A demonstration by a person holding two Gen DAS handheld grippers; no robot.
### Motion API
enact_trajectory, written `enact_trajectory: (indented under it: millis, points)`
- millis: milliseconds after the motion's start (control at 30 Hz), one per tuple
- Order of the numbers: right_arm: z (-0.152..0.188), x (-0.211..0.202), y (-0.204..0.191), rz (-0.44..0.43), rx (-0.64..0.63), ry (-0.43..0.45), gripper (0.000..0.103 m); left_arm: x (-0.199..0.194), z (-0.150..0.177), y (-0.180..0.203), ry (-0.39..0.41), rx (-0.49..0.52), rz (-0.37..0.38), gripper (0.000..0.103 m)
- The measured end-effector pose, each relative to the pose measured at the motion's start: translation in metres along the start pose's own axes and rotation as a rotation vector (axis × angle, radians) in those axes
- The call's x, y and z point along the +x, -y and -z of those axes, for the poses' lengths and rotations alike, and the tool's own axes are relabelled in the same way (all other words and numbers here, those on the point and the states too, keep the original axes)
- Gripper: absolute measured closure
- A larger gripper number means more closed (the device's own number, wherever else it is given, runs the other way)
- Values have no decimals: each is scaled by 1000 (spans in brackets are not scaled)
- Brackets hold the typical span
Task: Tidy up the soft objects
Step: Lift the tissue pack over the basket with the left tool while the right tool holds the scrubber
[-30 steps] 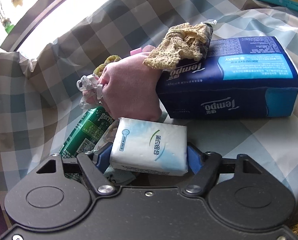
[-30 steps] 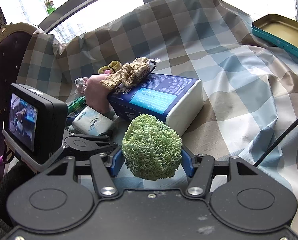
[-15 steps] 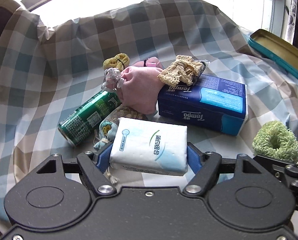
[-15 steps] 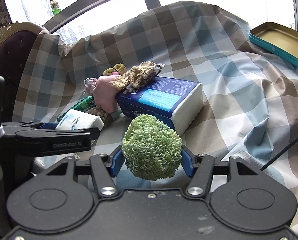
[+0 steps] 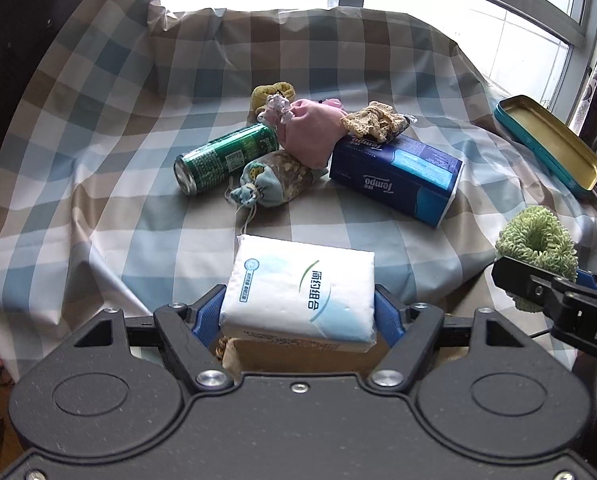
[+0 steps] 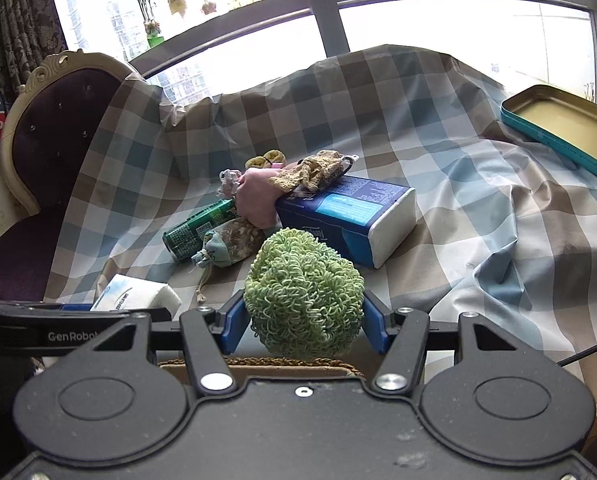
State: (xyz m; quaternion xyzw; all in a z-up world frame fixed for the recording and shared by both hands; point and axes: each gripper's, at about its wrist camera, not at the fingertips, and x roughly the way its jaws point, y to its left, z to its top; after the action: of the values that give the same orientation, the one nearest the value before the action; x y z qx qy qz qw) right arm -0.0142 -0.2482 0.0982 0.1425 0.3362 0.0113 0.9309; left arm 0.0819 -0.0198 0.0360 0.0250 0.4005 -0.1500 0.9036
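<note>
A big checked cloth (image 5: 98,184) is covering the worktop. In the middle of it a blue tissue box (image 5: 398,176) is lying flat. A teal tin (image 5: 546,140) is sitting well to the right of the box. A green can (image 5: 226,156) is lying on its side to the left of the box. A pink pouch (image 5: 310,136) is leaning against the box, touching it. The left gripper (image 5: 298,312) is squeezing a white tissue pack (image 5: 298,288) in its jaws, nearer the camera than the box. The right gripper (image 6: 304,320) is squeezing a green curly puff (image 6: 304,292) in its jaws, also in front of the box.
</note>
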Motion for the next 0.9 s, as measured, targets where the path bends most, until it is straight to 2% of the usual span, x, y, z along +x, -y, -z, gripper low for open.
enact_trajectory:
  millis: [333,667,900]
  points:
    - [16,-43,-15,-47,-27,25,45,-21,41,-2,-46,-86,53,32]
    - [19,-51,-12,-46,-16,24,45,-14,70,17,-151,-64,137,32]
    - [21,-47,-10,-39,-2,4,45,-6,84,26,-222,-38,162,32]
